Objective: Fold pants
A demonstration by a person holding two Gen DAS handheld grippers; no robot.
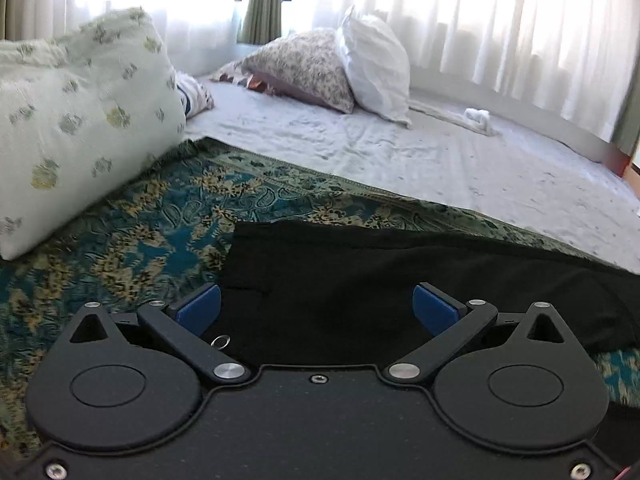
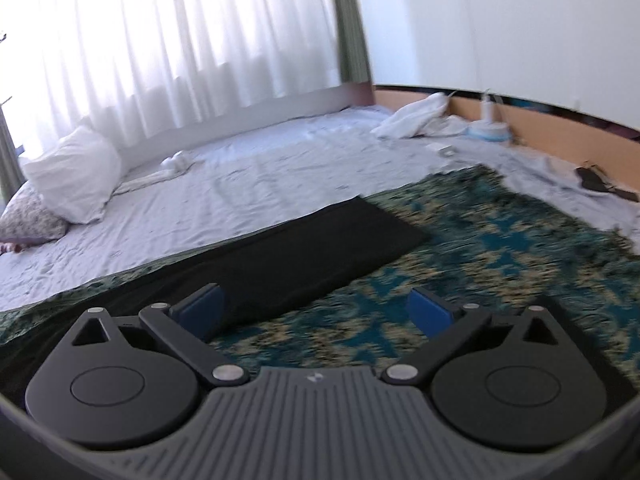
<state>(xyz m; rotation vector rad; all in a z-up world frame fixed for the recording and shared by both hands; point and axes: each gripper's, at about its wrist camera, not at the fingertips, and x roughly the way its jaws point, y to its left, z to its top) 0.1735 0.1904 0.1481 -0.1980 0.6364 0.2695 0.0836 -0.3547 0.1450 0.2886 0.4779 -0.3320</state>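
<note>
On the teal and gold patterned blanket point(image 1: 132, 232) that covers the near part of the bed, your black pants point(image 1: 360, 280) lie flat, stretched from the left wrist view across into the right one, where a leg ends in a squared edge point(image 2: 360, 232). Your left gripper point(image 1: 316, 308) hangs just over the dark cloth with its jaws spread wide and nothing between the blue pads point(image 1: 200, 306); a small metal ring point(image 1: 221, 341) shows on the fabric near the left pad. Your right gripper point(image 2: 316, 308) is also wide apart and empty, its left finger over the pants, its right over bare blanket. Beyond lie a pale floral pillow point(image 1: 80, 120), a white pillow point(image 2: 72, 172) and the wrinkled sheet point(image 2: 240, 184).
</note>
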